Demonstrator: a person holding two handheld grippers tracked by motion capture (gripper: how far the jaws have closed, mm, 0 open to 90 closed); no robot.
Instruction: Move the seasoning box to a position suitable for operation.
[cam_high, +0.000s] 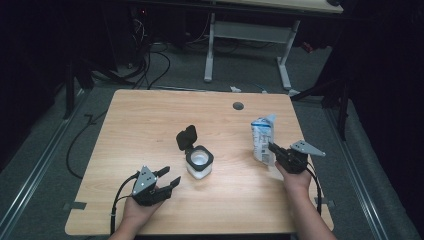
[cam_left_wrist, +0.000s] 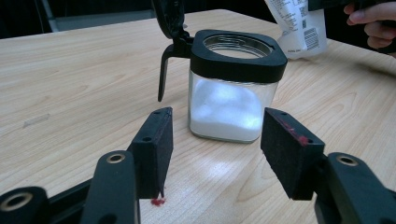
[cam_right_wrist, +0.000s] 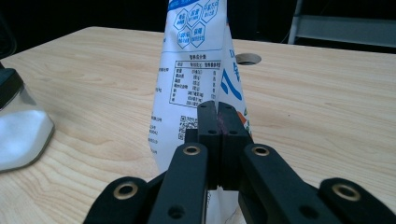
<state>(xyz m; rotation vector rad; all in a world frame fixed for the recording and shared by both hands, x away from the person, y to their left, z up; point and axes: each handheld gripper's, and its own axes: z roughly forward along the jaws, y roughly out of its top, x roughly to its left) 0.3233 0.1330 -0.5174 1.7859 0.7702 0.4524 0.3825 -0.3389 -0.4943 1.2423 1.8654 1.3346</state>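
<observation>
A square glass jar (cam_high: 200, 162) with a black collar holds white powder, and its black flip lid (cam_high: 186, 137) stands up and back. My left gripper (cam_high: 167, 177) rests low on the table just left of the jar. In the left gripper view its jaws (cam_left_wrist: 217, 149) stand open with the jar (cam_left_wrist: 229, 107) a little beyond them, untouched. A white and blue printed bag (cam_high: 262, 137) stands upright at the right. My right gripper (cam_high: 272, 148) meets its lower right side. In the right gripper view the jaws (cam_right_wrist: 218, 121) are pressed together on a thin fold of the bag (cam_right_wrist: 196, 60).
The wooden table (cam_high: 150, 115) has a round cable hole (cam_high: 238, 105) near its far edge. Behind it stand a white desk frame (cam_high: 250, 35) and loose cables on the grey floor. A small red mark (cam_left_wrist: 158, 202) lies on the wood under the left jaw.
</observation>
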